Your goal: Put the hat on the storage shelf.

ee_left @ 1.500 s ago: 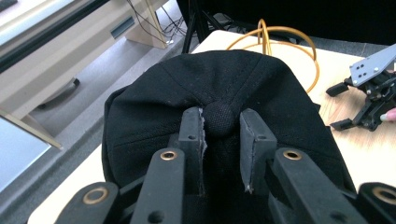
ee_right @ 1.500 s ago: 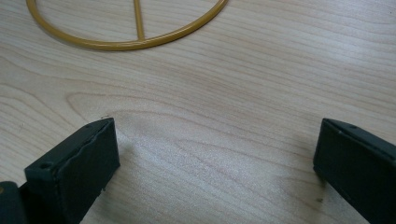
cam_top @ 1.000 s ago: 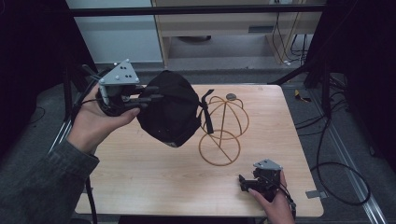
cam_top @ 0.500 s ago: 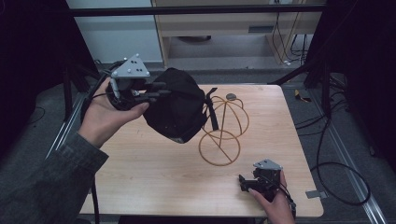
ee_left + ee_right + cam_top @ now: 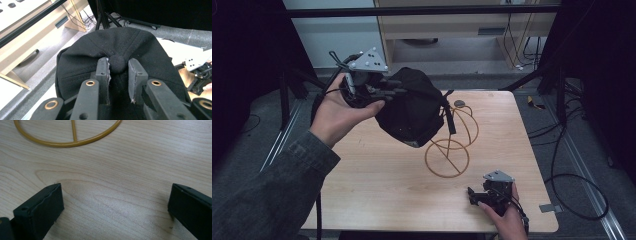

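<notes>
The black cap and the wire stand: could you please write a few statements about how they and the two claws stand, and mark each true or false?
1. The left claw is shut on the top button of the black cap. True.
2. The cap sits fully on the wire stand. False: it is held in the air beside and partly over the stand's dome.
3. The right claw is open, with only bare wooden table between its jaws. True.
4. The right claw grips the stand's ring base. False: the ring lies apart, ahead of the jaws.
</notes>
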A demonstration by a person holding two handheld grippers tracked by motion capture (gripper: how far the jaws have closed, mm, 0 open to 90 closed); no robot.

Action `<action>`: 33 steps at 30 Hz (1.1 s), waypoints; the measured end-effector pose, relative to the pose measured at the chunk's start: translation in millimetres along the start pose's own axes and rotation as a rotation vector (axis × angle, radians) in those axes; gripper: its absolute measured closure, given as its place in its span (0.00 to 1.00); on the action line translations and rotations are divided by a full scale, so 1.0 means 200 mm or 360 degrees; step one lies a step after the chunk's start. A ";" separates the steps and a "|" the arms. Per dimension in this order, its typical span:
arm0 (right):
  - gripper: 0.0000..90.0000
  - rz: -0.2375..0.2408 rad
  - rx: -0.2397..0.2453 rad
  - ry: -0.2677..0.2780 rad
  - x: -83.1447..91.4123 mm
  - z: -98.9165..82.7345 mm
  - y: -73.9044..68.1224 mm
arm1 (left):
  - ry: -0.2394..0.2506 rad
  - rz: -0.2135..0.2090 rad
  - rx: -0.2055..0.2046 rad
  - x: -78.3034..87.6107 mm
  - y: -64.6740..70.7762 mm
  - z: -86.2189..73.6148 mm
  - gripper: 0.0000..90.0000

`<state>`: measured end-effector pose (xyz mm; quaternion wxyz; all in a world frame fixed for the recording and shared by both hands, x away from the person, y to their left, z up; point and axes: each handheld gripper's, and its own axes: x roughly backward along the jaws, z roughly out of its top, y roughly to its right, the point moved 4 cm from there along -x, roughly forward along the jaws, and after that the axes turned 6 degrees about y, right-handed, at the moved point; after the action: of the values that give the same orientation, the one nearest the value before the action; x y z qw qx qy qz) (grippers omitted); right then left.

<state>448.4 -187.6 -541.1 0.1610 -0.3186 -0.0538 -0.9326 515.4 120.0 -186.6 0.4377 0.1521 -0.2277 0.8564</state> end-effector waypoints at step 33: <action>0.00 0.0003 0.0000 0.0001 0.00 0.00 0.00 | 0.0033 -0.0111 -0.0058 -0.29 0.14 0.21 0.81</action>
<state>448.4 -187.6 -541.0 0.1618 -0.3183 -0.0535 -0.9325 527.8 44.6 -184.8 0.4724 0.1431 -0.2332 0.8378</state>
